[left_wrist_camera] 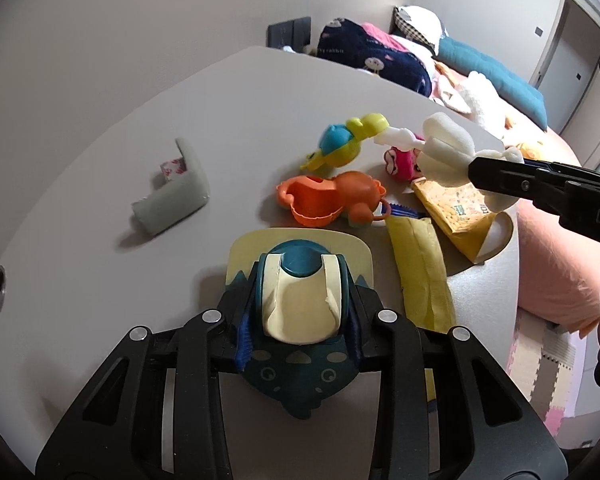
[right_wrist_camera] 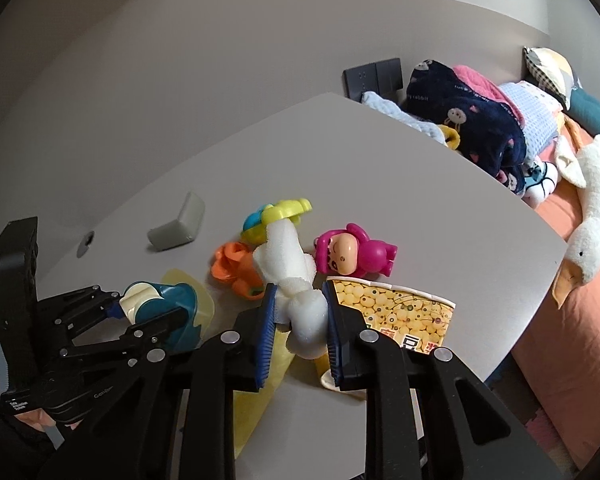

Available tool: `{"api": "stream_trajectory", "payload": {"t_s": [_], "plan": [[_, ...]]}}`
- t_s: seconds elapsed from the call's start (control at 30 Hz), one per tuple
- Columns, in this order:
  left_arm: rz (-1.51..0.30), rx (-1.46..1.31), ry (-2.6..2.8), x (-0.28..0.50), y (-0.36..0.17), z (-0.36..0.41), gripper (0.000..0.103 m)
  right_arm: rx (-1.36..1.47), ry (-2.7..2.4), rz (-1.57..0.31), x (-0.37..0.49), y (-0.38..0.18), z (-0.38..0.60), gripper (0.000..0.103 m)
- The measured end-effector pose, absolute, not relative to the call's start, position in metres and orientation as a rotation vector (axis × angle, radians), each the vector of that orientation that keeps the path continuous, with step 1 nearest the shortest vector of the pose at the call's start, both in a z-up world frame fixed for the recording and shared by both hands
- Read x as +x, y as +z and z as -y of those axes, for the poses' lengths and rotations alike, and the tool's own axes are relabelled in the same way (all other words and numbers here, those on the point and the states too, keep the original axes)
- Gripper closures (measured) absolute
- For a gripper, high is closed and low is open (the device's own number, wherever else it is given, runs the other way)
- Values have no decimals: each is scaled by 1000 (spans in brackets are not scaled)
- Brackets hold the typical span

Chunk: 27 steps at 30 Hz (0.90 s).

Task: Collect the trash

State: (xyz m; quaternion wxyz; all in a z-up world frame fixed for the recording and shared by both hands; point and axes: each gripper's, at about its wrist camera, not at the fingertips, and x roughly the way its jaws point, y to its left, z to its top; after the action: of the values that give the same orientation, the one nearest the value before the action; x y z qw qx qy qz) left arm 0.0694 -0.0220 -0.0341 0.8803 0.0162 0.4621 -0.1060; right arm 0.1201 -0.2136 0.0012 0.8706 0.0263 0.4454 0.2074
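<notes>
My right gripper (right_wrist_camera: 300, 312) is shut on a white foam scrap (right_wrist_camera: 296, 280) and holds it above the table; it also shows in the left wrist view (left_wrist_camera: 448, 148). My left gripper (left_wrist_camera: 300, 300) is shut on a teal and cream dustpan-like toy (left_wrist_camera: 300, 304), seen in the right wrist view (right_wrist_camera: 156, 300), resting on the grey table (left_wrist_camera: 100, 120). A yellow printed paper cup (right_wrist_camera: 400, 312) lies flattened under the right gripper, with a yellow wrapper (left_wrist_camera: 420, 272) beside it.
Toys lie mid-table: an orange one (left_wrist_camera: 328, 200), a yellow and blue one (left_wrist_camera: 340, 144), a pink figure (right_wrist_camera: 352, 256). A grey corner guard (left_wrist_camera: 172, 196) lies to the left. A bed with blankets (right_wrist_camera: 480, 120) and a plush goose (right_wrist_camera: 592, 224) stands beyond the table's edge.
</notes>
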Motion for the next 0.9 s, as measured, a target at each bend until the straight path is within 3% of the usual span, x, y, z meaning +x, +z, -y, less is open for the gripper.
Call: {"api": "stream_trajectory", "payload": {"t_s": [0.9], "plan": [[-839, 63, -236, 8, 18, 32, 68, 69, 452, -784, 56, 65, 224, 79]]}}
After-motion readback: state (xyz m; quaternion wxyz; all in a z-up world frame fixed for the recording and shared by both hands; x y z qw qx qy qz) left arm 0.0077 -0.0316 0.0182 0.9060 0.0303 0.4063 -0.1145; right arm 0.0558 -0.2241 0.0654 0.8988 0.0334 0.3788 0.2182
